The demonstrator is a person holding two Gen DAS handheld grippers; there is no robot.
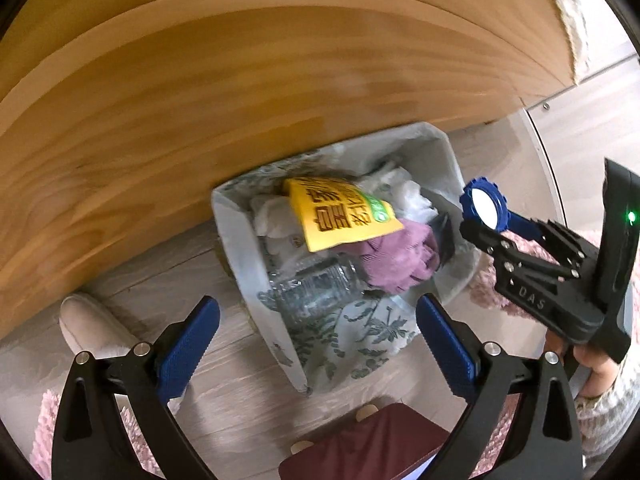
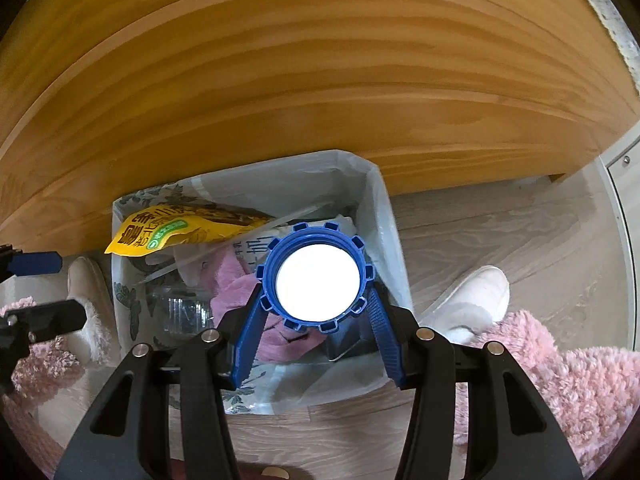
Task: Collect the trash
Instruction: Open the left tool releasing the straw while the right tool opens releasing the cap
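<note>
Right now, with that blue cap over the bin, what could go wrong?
1. The bin is heaped: the blue cap, dropped from the right tongs, might bounce off the yellow packet or pink cloth onto the floor.
2. In the left wrist view the cap hangs near the bin's edge, so it may miss.

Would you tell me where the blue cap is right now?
The blue cap sits between the right gripper's jaws, directly above the open trash bin, beside the wooden table edge.

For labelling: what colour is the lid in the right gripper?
Blue rim, white centre: lid, clearest in the right wrist view.
</note>
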